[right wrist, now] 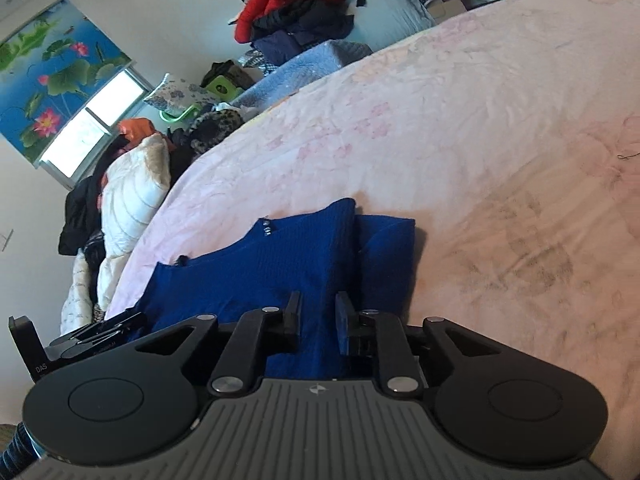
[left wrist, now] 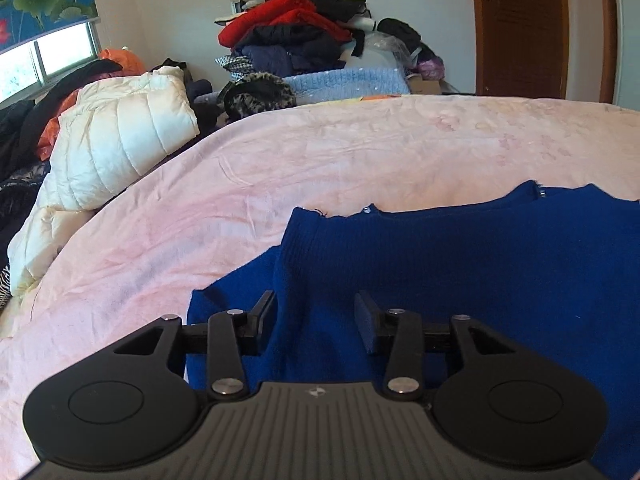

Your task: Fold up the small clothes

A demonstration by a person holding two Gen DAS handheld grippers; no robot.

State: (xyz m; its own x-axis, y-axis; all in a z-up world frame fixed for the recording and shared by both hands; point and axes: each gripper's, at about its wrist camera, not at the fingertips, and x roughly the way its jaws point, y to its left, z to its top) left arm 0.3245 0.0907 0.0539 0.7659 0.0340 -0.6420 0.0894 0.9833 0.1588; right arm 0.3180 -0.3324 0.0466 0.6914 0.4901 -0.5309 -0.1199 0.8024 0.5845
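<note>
A royal-blue knitted sweater [left wrist: 460,272] lies flat on the pink bedsheet [left wrist: 320,160], its sides turned in over the middle. In the left wrist view my left gripper [left wrist: 316,320] hovers over the sweater's left part. Its jaws stand wide apart, with the knit lying below them and nothing pinched. In the right wrist view the sweater [right wrist: 280,264] shows its folded right side. My right gripper [right wrist: 319,322] sits over that fold with a narrow gap between its pads, and blue cloth shows behind the gap without being pressed. The left gripper's black frame [right wrist: 72,344] shows at the lower left.
A white puffer jacket [left wrist: 120,148] and dark clothes lie along the bed's left side. A tall heap of clothes [left wrist: 288,36] stands beyond the far edge, beside a brown door [left wrist: 520,28]. The pink sheet [right wrist: 480,140] stretches bare to the right of the sweater.
</note>
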